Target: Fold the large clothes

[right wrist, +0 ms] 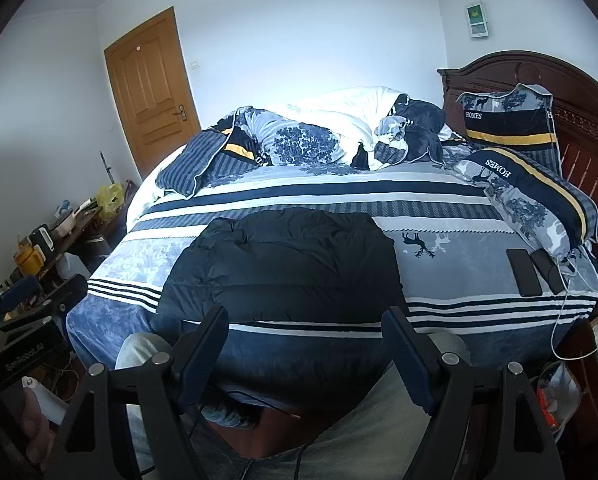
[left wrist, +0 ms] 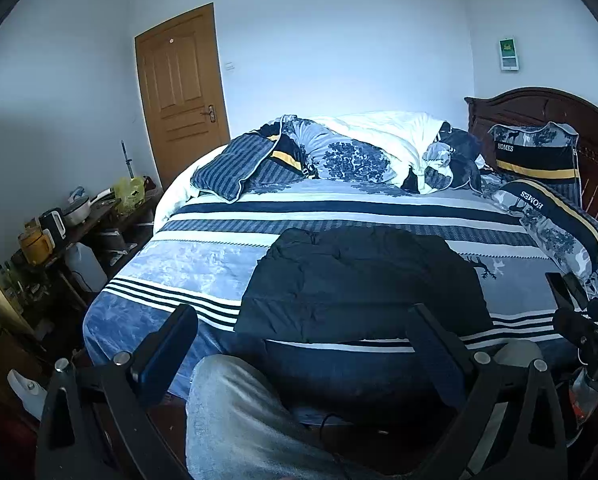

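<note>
White-walled bedroom, striped bed (right wrist: 459,240) bearing black jacket (right wrist: 283,264); both tools (left wrist: 303,320) (right wrist: 307,320) gape empty.

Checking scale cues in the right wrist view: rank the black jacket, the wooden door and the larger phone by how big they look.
1. black jacket, though nearness inflates it
2. wooden door, farther away
3. larger phone

Home bedroom: bed (right wrist: 299,196) with rumpled duvet (right wrist: 331,120), pillows (right wrist: 511,120), carved headboard (right wrist: 579,128), wooden door (right wrist: 151,92).

Black puffy jacket (right wrist: 283,264) lies apparently folded, flat on the bed (right wrist: 459,248).
</note>
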Motion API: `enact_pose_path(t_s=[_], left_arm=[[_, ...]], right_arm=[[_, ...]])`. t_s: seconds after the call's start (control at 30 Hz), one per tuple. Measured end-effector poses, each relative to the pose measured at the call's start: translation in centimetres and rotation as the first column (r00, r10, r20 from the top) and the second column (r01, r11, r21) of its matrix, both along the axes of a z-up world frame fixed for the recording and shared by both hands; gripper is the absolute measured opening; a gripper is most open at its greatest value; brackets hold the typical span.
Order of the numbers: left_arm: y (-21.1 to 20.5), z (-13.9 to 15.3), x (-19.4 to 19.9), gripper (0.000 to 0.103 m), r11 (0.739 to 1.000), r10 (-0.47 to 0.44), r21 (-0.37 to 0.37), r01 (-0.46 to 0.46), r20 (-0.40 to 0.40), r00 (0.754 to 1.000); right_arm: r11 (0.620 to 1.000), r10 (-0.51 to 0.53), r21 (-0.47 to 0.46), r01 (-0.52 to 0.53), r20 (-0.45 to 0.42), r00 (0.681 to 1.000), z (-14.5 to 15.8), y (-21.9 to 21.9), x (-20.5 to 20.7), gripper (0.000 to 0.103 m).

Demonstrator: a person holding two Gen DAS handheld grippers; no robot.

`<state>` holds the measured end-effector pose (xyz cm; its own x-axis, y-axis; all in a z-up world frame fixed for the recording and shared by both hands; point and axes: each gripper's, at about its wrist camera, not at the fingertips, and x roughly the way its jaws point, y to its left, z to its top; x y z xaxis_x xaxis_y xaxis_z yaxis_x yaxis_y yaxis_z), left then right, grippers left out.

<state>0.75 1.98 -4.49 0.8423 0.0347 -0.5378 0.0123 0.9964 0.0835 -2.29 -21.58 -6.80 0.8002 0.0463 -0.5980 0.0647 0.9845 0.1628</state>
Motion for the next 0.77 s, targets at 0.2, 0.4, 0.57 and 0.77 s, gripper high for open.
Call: enact_pose_path(t_s=[0.2, 0.4, 0.57, 0.77], left_arm=[[0.0, -1.5, 1.9, 0.103, 1.0, 0.001, -0.014, -0.001, -0.039, 0.999], [0.6, -3.0, 4.7, 0.103, 0.999, 0.045, -0.002, -0.045, -0.062, 0.997], [0.5, -4.5, 7.4, 0.103, 0.998, 0.057, 0.022, -0.055, -0.097, 0.994], [1.0, -6.5, 11.4, 0.103, 0.998, 0.06, -0.013, -0.062, -0.138, 0.989]], right_arm=[[1.0, -0.004, -0.012, 0.004, -0.002, 1.0, -0.4, -0.1, 1.4, 0.082], [1.0, 0.01, 0.014, -0.009, -0.062, 0.998, -1.9, 0.2, 4.8, 0.082], [1.0, 0.019, 0.007, -0.018, -0.1, 0.995, -3.2, 0.5, 7.2, 0.082], [1.0, 0.018, 0.022, -0.014, -0.16, 0.987, -5.6, -0.4, 11.5, 0.082]])
